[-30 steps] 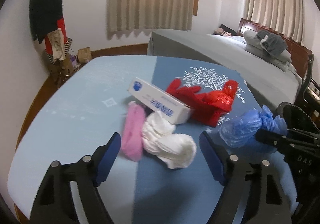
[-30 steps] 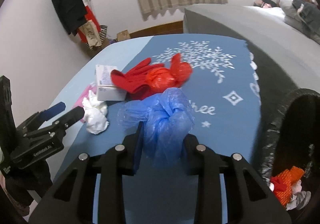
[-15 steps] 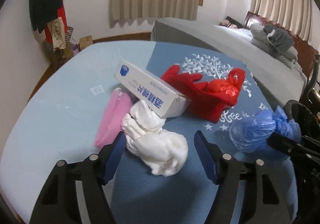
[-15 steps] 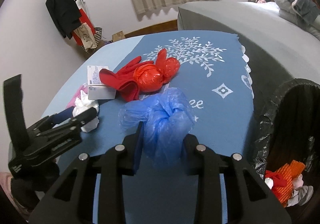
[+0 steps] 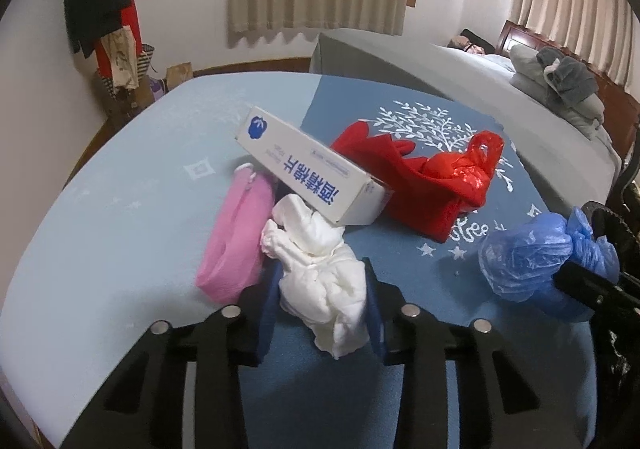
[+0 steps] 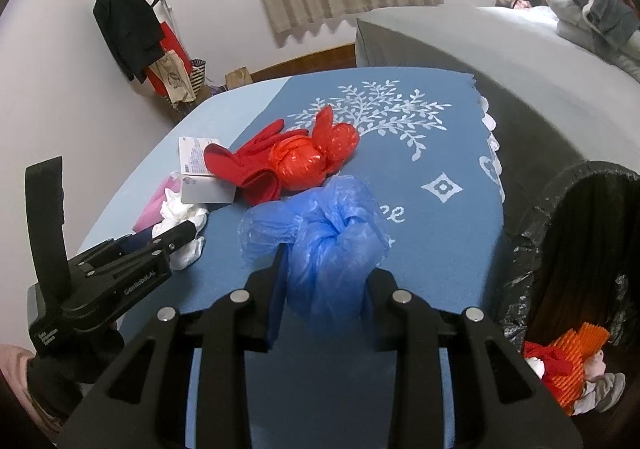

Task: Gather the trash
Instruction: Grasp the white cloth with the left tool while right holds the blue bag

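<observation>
My left gripper is shut on a crumpled white cloth wad lying on the blue tablecloth. My right gripper is shut on a knotted blue plastic bag, which also shows in the left wrist view. A pink bag, a white box with blue print, a red glove and a red plastic bag lie behind the wad. A black-lined trash bin with trash inside stands at the table's right edge.
A grey bed with pillows runs behind and to the right of the table. A coat rack with clothes and bags stands by the left wall. Curtains hang at the back.
My left gripper moved forward over the white wad and closed on it. My right gripper kept hold of the blue bag and shifted a little toward the bin.
</observation>
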Motion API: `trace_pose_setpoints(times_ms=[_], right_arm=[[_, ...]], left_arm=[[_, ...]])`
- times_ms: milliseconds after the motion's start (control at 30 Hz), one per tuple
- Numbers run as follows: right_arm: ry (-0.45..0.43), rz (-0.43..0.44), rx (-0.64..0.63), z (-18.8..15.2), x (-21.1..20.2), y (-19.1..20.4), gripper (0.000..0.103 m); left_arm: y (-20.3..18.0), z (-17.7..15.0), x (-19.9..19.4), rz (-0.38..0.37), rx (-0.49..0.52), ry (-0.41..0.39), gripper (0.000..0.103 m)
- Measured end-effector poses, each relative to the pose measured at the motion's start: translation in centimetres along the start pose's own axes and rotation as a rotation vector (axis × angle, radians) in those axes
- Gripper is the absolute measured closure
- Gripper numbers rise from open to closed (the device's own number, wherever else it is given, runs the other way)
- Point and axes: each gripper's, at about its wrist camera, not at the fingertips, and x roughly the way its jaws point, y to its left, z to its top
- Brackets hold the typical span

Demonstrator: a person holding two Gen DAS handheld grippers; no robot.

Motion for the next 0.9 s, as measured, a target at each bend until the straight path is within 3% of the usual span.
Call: trace_pose_setpoints(times_ms=[367,900], right_arm=[[-0.033,-0.007,0.006,0.2,-1.8,0.0,0.073],[-0.112,-0.043,0.044,0.2,-7.0,-1.8,0.073]], left_arm=[[-0.3,-0.4,-4.0,-0.063,0.012,-0.044,0.066],[-3.6,0.7,-8.0,-0.150,0.079,-0.127,0.066]])
